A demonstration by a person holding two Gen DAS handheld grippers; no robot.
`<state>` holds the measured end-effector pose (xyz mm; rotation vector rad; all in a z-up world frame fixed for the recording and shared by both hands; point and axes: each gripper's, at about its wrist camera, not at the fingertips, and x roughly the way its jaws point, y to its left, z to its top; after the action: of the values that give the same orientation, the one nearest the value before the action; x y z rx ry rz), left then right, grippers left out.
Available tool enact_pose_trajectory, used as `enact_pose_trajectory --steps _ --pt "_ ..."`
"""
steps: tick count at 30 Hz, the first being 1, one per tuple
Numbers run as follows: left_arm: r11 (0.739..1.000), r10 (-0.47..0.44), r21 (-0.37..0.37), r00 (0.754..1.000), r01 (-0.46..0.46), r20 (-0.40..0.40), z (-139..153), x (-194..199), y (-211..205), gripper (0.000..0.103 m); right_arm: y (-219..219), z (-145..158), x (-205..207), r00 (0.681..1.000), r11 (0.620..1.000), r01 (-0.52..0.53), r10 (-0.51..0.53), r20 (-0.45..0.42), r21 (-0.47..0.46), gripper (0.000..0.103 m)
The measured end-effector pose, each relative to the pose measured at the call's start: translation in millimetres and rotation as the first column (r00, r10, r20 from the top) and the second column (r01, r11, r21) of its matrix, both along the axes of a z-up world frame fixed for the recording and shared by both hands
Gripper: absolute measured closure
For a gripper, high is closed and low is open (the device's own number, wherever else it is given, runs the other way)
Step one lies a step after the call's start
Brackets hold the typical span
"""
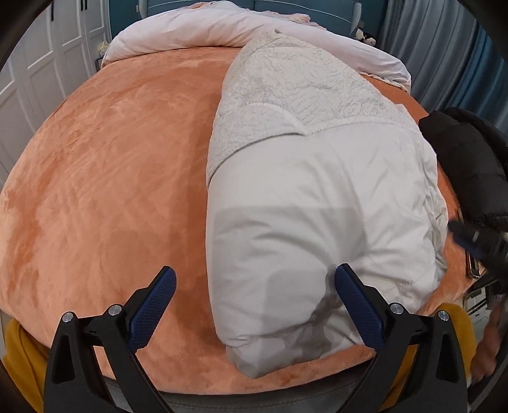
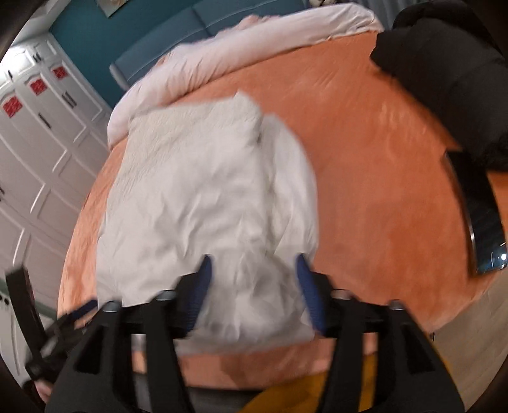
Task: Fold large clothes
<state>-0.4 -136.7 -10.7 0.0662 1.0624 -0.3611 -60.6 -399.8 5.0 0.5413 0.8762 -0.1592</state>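
A white padded coat [image 1: 317,197] with a cream fleece lining [image 1: 285,79] lies folded on the orange bed cover [image 1: 111,178]. My left gripper [image 1: 254,271] hovers over the coat's near left edge, jaws wide open and empty, its right finger in front of the fabric. In the blurred right wrist view the same coat [image 2: 203,190] lies under my right gripper [image 2: 253,259]. Its blue pads stand apart on either side of the coat's near end and do not appear to press on it. The right gripper [image 1: 476,241] also shows at the right edge of the left wrist view.
A black puffy jacket [image 2: 451,89] lies at the bed's far right corner. A pale pink duvet [image 1: 222,28] is bunched along the far end. A dark shiny flat object [image 2: 482,216] rests near the right edge. White wardrobe doors [image 2: 41,143] stand left.
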Motion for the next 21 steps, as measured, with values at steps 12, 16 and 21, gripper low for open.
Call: enact_pose_trajectory --steps 12,16,21 --pt "1.0 0.02 0.011 1.0 -0.019 -0.019 -3.1 -5.8 1.2 0.005 -19.1 -31.1 -22.9 0.997 0.991 -0.038 0.047 -0.062 0.127 0.102" --pt "0.999 0.001 0.042 1.0 -0.001 0.004 -3.3 -10.4 -6.6 0.005 -22.0 -64.9 -10.2 0.988 0.982 -0.006 0.036 -0.153 0.187 0.101" --pt "1.0 0.013 0.018 1.0 -0.014 0.028 24.4 -8.4 -1.2 0.007 -44.5 -30.1 -18.1 0.997 0.976 0.028 -0.012 -0.078 0.214 0.066"
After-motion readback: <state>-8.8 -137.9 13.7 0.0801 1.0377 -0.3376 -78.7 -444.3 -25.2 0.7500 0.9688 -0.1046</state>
